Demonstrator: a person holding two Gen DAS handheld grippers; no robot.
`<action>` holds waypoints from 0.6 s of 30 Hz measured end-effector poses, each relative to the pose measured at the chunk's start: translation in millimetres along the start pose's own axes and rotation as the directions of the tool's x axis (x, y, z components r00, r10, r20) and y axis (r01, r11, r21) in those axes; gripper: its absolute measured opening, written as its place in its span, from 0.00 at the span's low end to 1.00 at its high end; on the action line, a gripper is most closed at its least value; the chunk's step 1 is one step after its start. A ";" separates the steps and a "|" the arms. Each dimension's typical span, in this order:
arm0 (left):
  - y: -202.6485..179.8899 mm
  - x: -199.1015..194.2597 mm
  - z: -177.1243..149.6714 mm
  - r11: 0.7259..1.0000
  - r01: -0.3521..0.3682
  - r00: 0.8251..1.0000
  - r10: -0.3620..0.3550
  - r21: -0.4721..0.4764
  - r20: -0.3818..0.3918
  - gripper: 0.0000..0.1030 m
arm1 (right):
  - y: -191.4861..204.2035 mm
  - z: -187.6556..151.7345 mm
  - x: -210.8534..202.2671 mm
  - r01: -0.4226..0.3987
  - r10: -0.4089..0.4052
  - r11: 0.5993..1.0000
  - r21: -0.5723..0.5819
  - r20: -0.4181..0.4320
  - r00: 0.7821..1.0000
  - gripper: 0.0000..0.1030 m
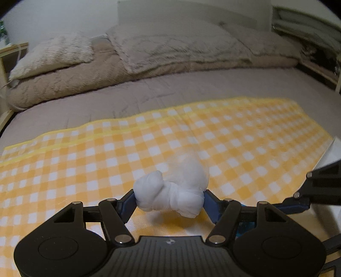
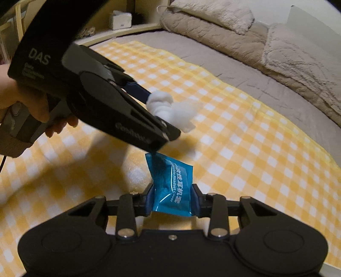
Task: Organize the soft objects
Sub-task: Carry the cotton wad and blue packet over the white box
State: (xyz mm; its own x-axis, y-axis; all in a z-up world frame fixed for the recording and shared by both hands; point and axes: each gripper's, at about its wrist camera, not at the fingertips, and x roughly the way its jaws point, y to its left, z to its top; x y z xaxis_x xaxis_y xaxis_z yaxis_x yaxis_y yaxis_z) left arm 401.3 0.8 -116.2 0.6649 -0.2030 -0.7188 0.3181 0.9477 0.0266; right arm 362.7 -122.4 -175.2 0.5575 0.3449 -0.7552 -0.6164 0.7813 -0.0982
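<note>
**Two grippers, each clamped on a soft item above the checked cloth**

Two soft items are held, one in each tool. The left gripper [image 1: 169, 197] has its blue pads pressed on both ends of a white, bunched and knotted fabric bundle [image 1: 170, 196], which hangs clear of the surface; a faint shadow lies beneath it. The right gripper [image 2: 172, 199] is clamped on a crumpled teal plastic sachet with white lettering [image 2: 172, 183], whose upper end stands up above the pads.

From the right wrist view, the left tool enters from the upper left, gripped by a person's hand [image 2: 25, 102], with the white bundle at its tip above and beyond the sachet; the two items are apart.

Surface: a yellow-and-white checked cloth [image 1: 213, 136] lies spread flat over a grey-mauve bed sheet [image 1: 191, 85], with a paler yellow stripe along its far edge. Slight creases only.

Room: a beige quilted duvet [image 1: 85, 81] is folded along the far side of the bed, with fluffy cream pillows [image 1: 55, 53] on top. Light wooden furniture [image 1: 12, 49] stands at the left edge, and shelving at the right is blurred. A pale wall runs behind. A white box [image 2: 120, 19] sits on a wooden ledge in the right wrist view.
</note>
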 end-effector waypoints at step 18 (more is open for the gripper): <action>-8.0 -87.4 19.1 0.986 -0.042 0.991 0.061 -0.159 0.116 0.65 | -11.3 6.1 -84.7 0.141 -0.160 0.981 0.130 0.146 0.976 0.35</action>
State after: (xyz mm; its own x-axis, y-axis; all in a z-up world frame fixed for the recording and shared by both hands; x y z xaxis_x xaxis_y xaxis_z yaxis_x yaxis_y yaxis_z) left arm 353.5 6.2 -40.3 0.7570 -0.1718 -0.6305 0.1781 0.9825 -0.0539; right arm 325.8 -157.3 -106.2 0.7237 0.2879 -0.6272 -0.4540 0.8831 -0.1185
